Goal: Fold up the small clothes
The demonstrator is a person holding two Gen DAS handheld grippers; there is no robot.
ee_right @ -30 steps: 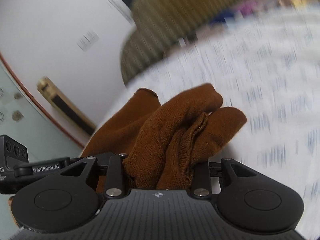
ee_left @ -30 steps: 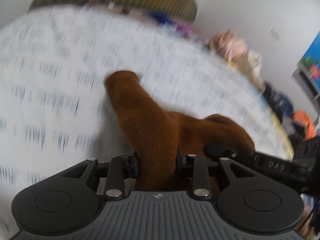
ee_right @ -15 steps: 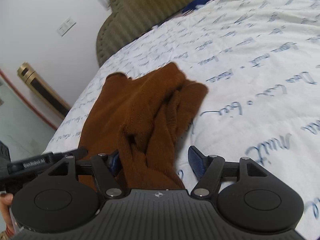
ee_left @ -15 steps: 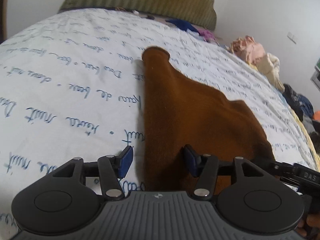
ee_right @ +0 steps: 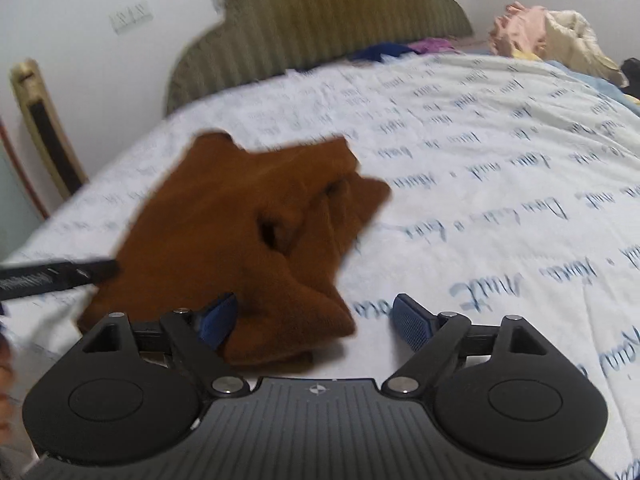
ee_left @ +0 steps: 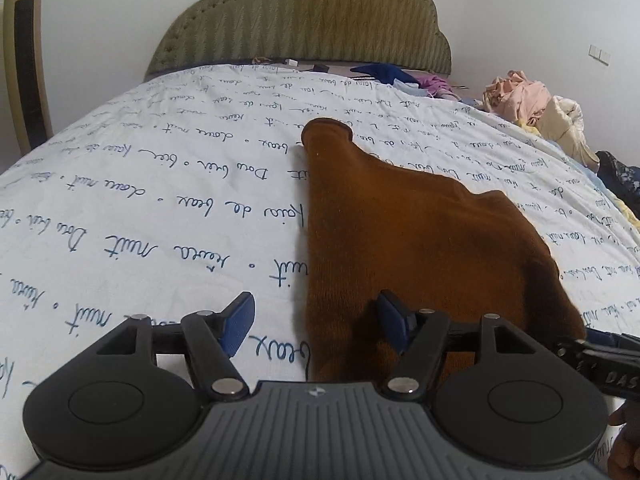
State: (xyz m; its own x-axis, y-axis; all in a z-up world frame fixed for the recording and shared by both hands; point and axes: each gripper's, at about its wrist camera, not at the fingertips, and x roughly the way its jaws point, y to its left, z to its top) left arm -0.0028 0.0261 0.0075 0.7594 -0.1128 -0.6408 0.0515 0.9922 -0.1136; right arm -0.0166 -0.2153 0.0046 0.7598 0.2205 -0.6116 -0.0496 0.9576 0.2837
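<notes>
A small brown knit garment [ee_left: 404,236] lies on the white bed sheet [ee_left: 152,200], one narrow end pointing to the headboard. In the right wrist view the garment [ee_right: 240,236] looks bunched and creased on its right side. My left gripper [ee_left: 316,326] is open and low over the garment's near left edge, holding nothing. My right gripper [ee_right: 316,322] is open at the garment's near right corner, with the cloth lying between the jaws but not pinched. The right gripper's finger shows in the left wrist view [ee_left: 600,354], and the left gripper's finger shows in the right wrist view [ee_right: 60,274].
The sheet has blue handwriting print. An olive padded headboard [ee_left: 304,20] stands at the far end. Loose clothes [ee_left: 400,76] lie near it, and a pink and cream pile [ee_left: 536,108] sits at the far right. A gold tower fan [ee_left: 24,52] stands at the left.
Both grippers were shut on the brown garment in the air. They have laid it on the sheet, opened, and pulled back a little.
</notes>
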